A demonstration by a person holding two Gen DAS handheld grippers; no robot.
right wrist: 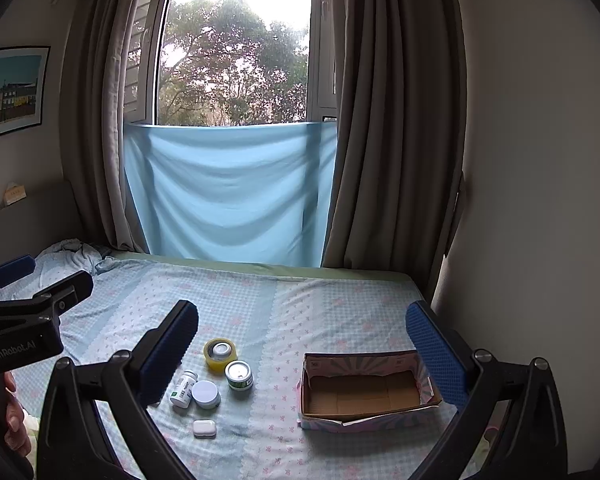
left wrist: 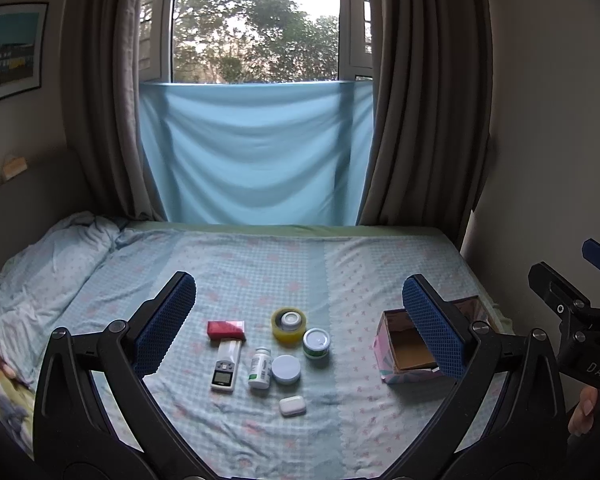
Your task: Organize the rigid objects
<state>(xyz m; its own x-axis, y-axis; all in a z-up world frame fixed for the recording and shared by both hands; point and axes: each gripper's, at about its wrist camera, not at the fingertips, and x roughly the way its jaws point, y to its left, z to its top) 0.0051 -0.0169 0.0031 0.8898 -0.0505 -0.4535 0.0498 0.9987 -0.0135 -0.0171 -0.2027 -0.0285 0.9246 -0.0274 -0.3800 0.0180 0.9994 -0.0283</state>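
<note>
On the bed: a patterned sheet [left wrist: 284, 256] carries a cluster of small things, with an open cardboard box [right wrist: 364, 394] to their right, well apart.
Cluster: a red packet [left wrist: 226, 329], a remote control [left wrist: 226, 366] just below it, a tape roll [left wrist: 288, 324], a green tin [left wrist: 317, 343], a white pill bottle [left wrist: 261, 368] lying tilted, a round jar [left wrist: 286, 369] beside the bottle, and a white earbud case [left wrist: 292, 406] nearest the camera.
Hidden: in the right wrist view the near finger [right wrist: 168, 356] covers the spot where the red packet and remote lie, so neither shows there; the tape roll [right wrist: 219, 354], tin [right wrist: 239, 375], bottle [right wrist: 184, 389], jar [right wrist: 206, 394] and case [right wrist: 204, 428] do.
Cut off: in the left wrist view a blue pad [left wrist: 434, 330] covers part of the box [left wrist: 400, 346]; its inside looks bare where seen.
Hard to make out: labels on bottle and tin are too small to read.
Left gripper [left wrist: 300, 322]: jaws spread wide, holding nothing, raised above the cluster.
Right gripper [right wrist: 302, 350]: jaws spread wide, holding nothing, raised over the stretch between tin and box.
Only in the left view: the other gripper's side at the right edge, with a fingertip [left wrist: 584, 410] under it.
Only in the right view: the box's whole floor, and a hand [right wrist: 14, 412] at lower left.
</note>
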